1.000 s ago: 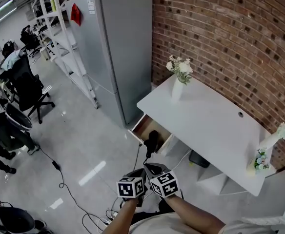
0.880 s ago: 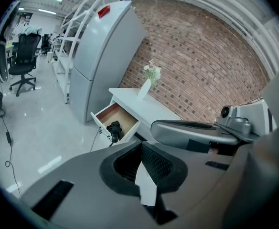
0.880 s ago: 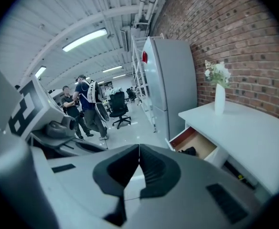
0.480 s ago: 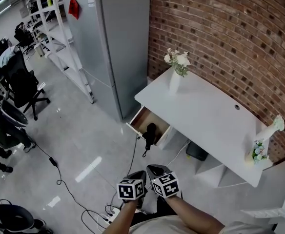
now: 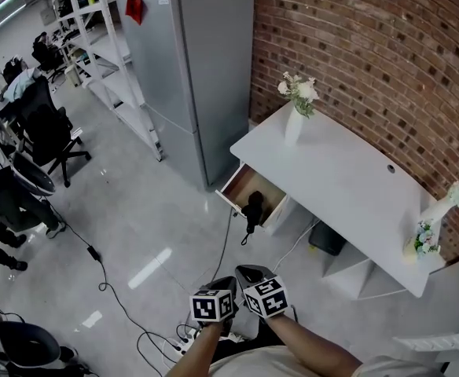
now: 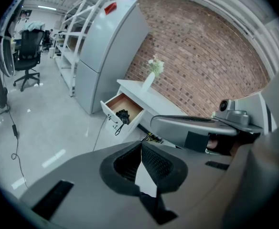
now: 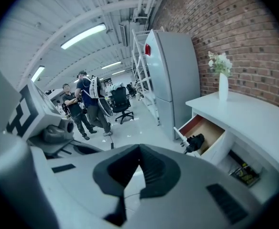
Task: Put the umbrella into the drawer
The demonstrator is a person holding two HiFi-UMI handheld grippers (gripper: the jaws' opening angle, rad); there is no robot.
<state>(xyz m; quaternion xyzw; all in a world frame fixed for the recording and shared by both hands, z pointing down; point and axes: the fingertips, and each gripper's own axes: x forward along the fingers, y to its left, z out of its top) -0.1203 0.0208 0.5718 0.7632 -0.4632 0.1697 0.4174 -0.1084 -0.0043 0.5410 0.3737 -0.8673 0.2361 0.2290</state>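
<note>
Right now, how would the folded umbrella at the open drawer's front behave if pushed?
The umbrella looks compact and folded, so probably fairly stiff and light. It seems to overhang the drawer front, so a nudge might tip it out. Its dangling strap is floppy and could snag.

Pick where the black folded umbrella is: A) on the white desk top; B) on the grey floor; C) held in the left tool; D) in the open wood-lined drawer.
D: the black folded umbrella rests in the open wood-lined drawer, partly overhanging its front.
</note>
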